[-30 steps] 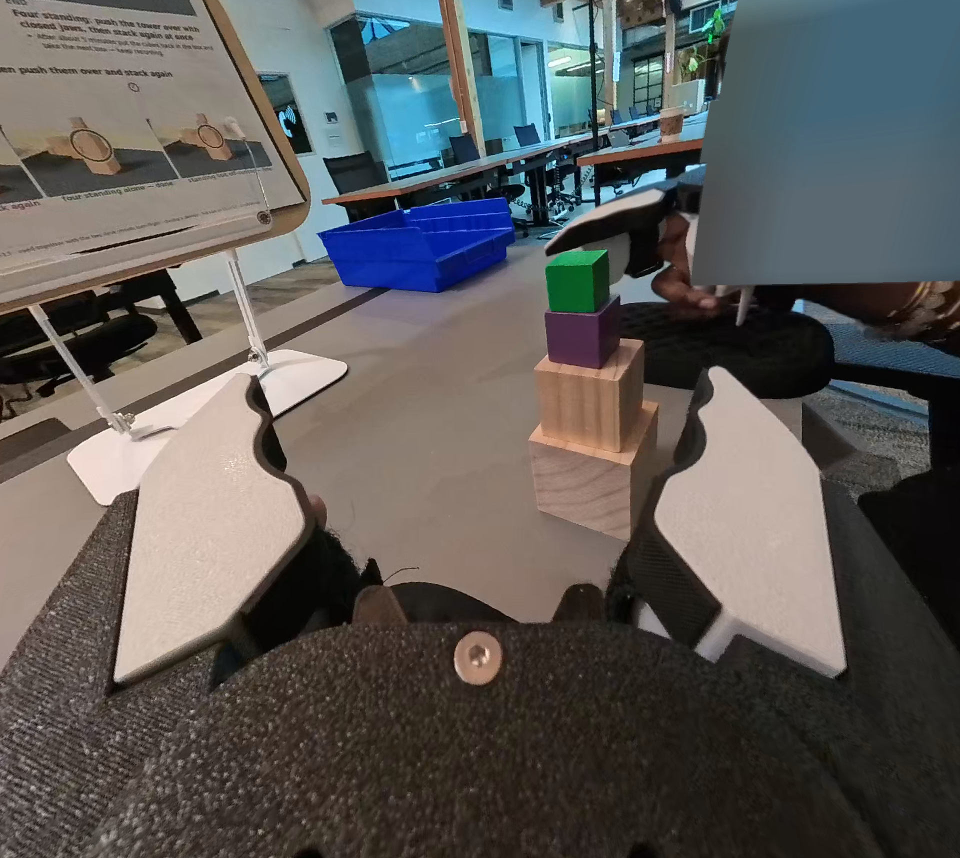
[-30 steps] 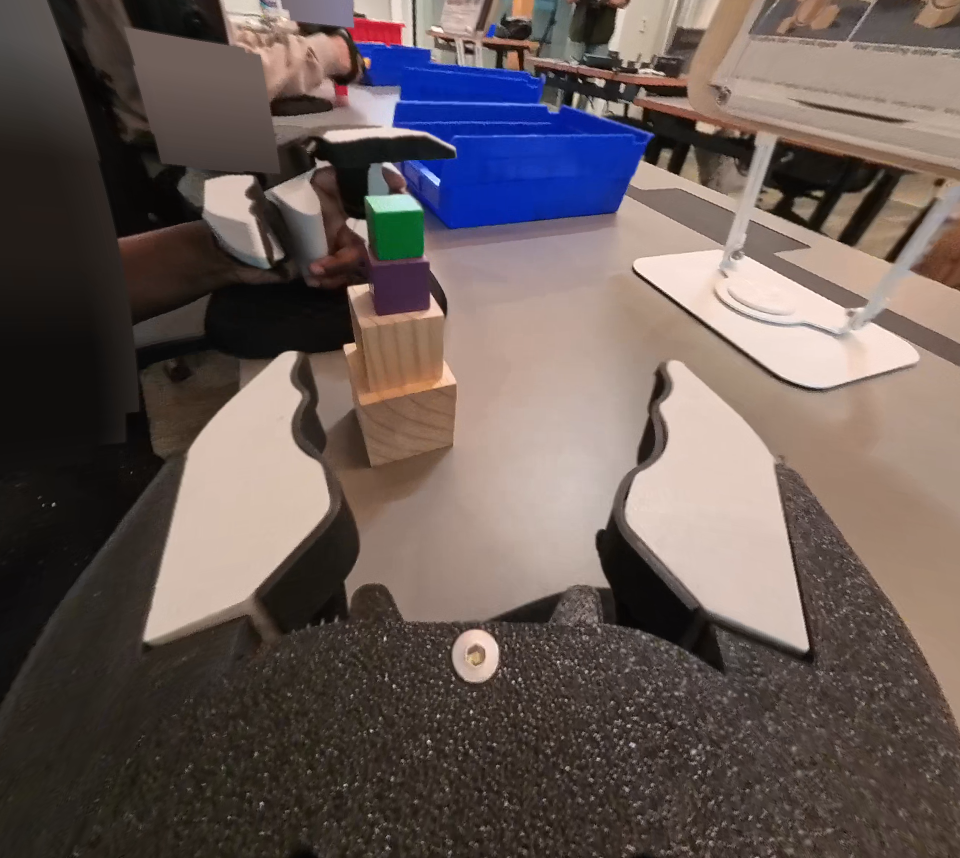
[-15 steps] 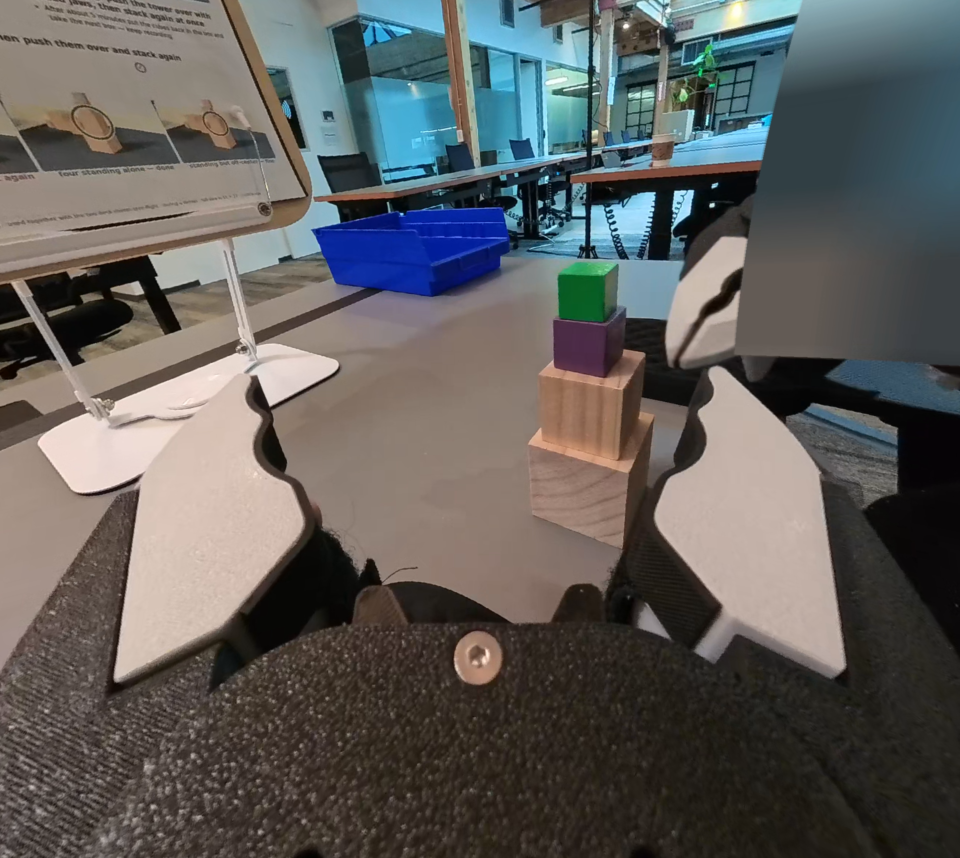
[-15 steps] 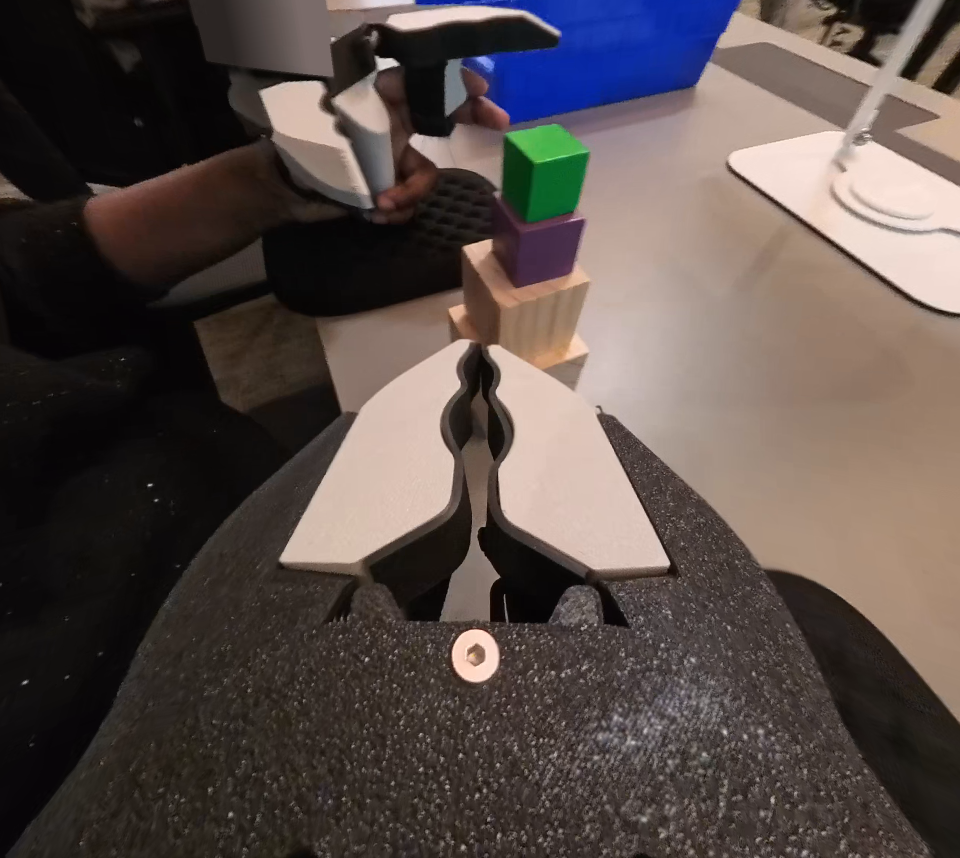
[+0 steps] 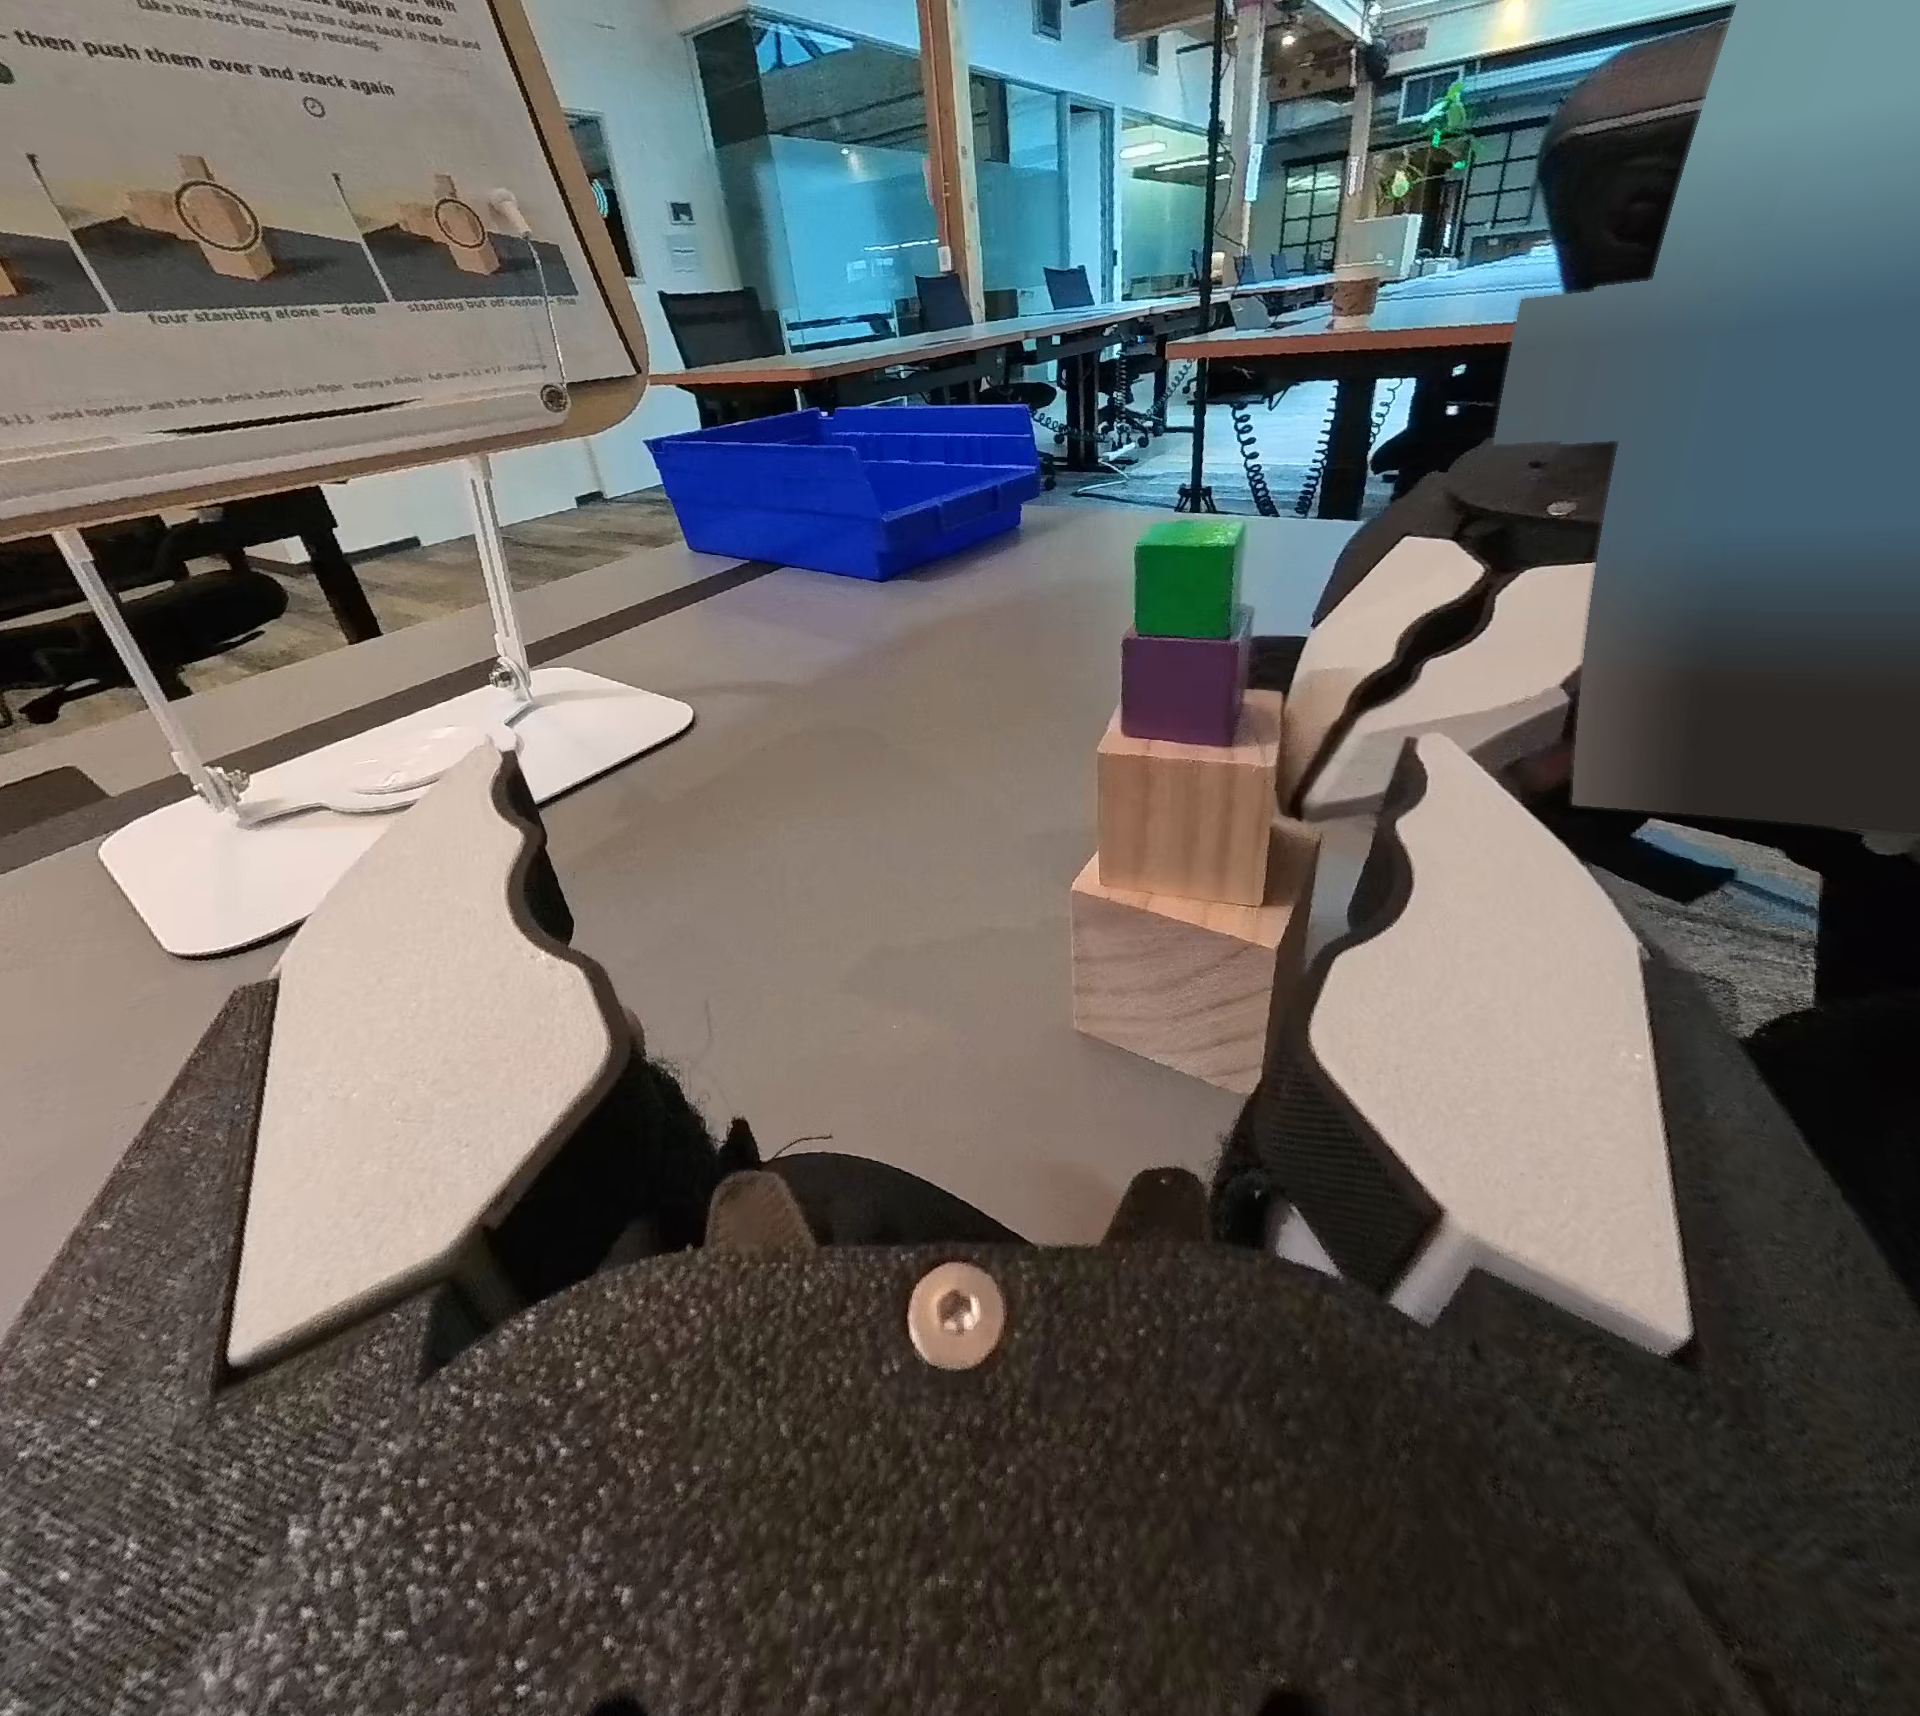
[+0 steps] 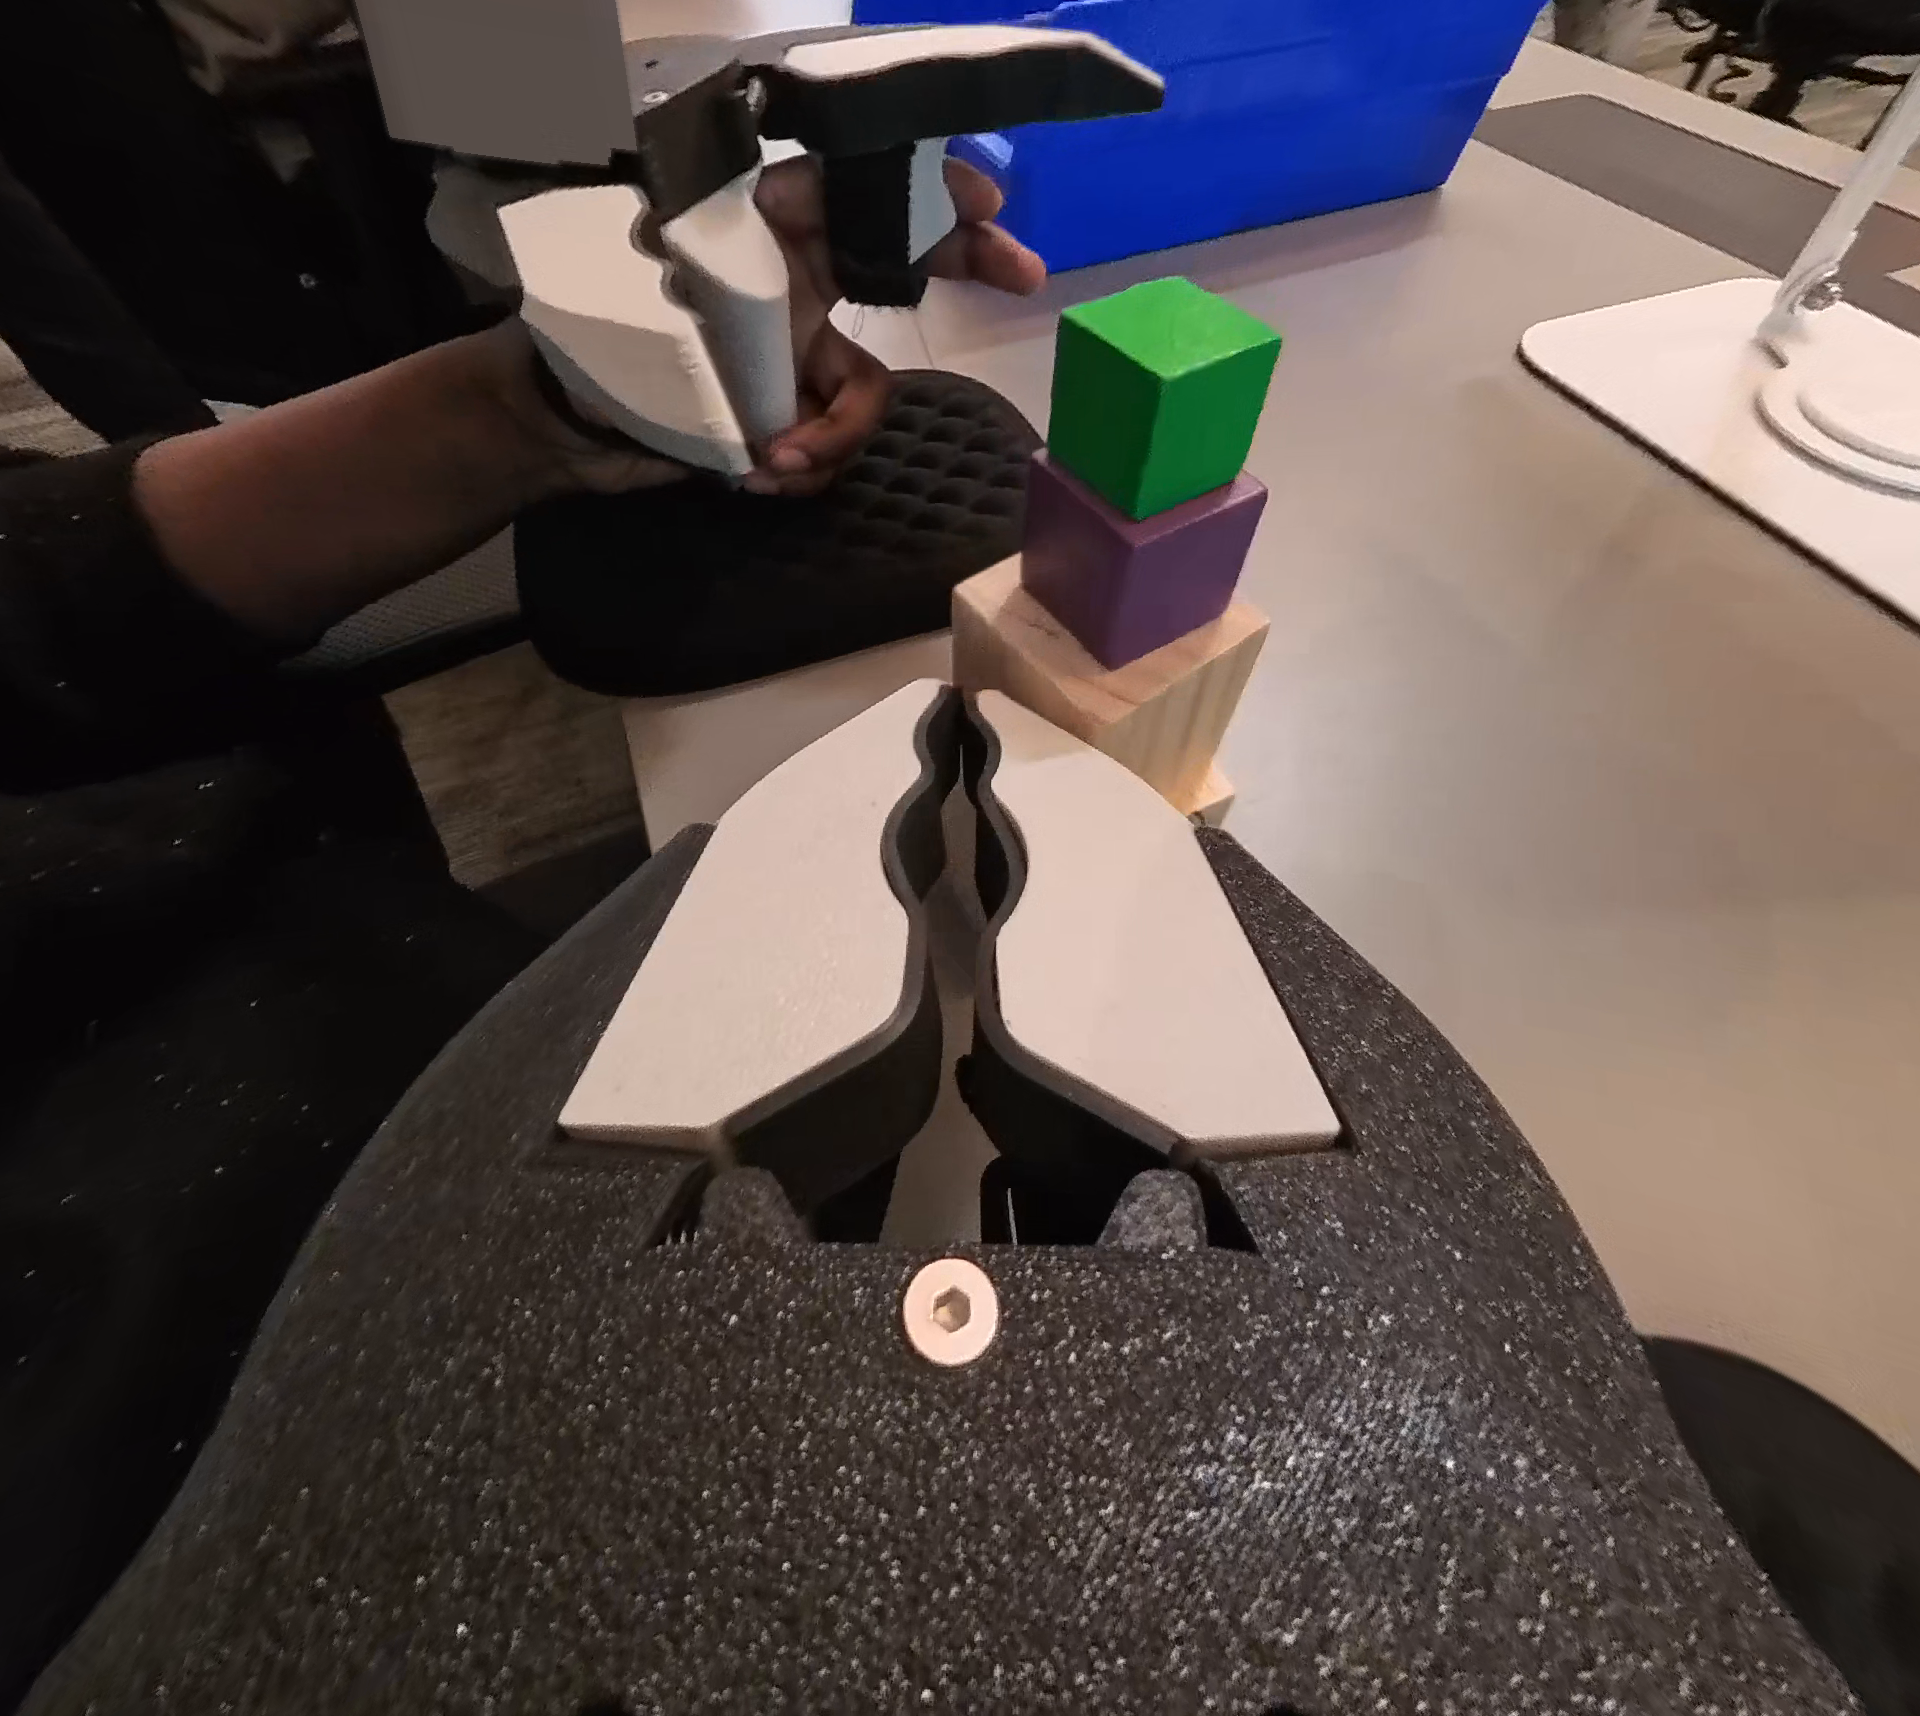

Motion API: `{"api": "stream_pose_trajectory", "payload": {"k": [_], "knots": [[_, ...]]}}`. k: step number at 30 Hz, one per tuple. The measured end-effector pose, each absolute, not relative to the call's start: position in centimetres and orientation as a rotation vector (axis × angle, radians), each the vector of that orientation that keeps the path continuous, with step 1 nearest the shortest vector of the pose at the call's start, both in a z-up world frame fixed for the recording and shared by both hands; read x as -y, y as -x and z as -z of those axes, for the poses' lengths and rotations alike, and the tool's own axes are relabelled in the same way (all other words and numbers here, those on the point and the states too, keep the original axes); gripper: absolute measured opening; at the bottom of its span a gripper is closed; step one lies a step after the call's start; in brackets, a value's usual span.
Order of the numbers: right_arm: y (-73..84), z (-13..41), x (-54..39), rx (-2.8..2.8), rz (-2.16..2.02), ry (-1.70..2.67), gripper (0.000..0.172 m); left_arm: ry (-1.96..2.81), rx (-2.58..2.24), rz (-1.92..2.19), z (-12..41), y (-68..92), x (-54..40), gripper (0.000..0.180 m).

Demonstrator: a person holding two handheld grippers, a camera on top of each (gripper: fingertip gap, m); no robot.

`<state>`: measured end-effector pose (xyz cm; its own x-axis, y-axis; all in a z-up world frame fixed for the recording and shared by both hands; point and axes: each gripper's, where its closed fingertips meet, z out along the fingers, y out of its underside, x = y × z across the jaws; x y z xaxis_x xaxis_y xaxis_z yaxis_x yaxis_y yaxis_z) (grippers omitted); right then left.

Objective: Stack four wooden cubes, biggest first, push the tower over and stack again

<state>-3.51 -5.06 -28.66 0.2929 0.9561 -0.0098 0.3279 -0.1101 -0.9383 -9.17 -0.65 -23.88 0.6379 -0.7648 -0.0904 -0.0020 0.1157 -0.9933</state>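
Note:
A tower of cubes stands on the grey table [image 5: 831,835]: a large wooden cube [image 5: 1174,980] at the bottom, then a smaller wooden cube [image 5: 1184,814], a purple cube [image 5: 1184,690] and a green cube [image 5: 1190,580] on top. My left gripper [image 5: 951,747] is wide open and empty, with the tower just ahead of its right finger. My right gripper [image 6: 956,700] is shut with nothing between its pads. Its tips are at the near corner of the smaller wooden cube [image 6: 1143,700], below the purple cube [image 6: 1138,565] and the green cube [image 6: 1158,399]. It also shows in the left wrist view [image 5: 1299,804], against that cube's right side.
A blue bin [image 5: 852,492] sits at the far side of the table. A printed board on a white stand [image 5: 416,783] is at the left. A black mesh chair seat [image 6: 748,565] and a person's arm [image 6: 312,523] lie beyond the table's edge near the tower.
My right gripper's pads came together on air, then it moved forward until its tips reached the smaller wooden cube. My left gripper stayed open and barely moved. The tower still stands.

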Motion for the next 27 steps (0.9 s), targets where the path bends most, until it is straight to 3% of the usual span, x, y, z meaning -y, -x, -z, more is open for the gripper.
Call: {"api": "stream_pose_trajectory", "payload": {"k": [19,21,27], "knots": [[4.1,28.3,1.4,1.102,-0.806,1.632,0.003,1.353,-0.734,0.613,24.0,9.0,0.7,0.145],[4.0,27.8,1.3,1.103,-0.799,1.613,0.019,1.353,-0.732,0.617,24.0,9.0,0.7,0.145],[3.0,25.3,1.8,1.173,-0.799,1.516,0.089,1.356,-0.730,0.623,24.0,9.0,0.7,0.145]]}}
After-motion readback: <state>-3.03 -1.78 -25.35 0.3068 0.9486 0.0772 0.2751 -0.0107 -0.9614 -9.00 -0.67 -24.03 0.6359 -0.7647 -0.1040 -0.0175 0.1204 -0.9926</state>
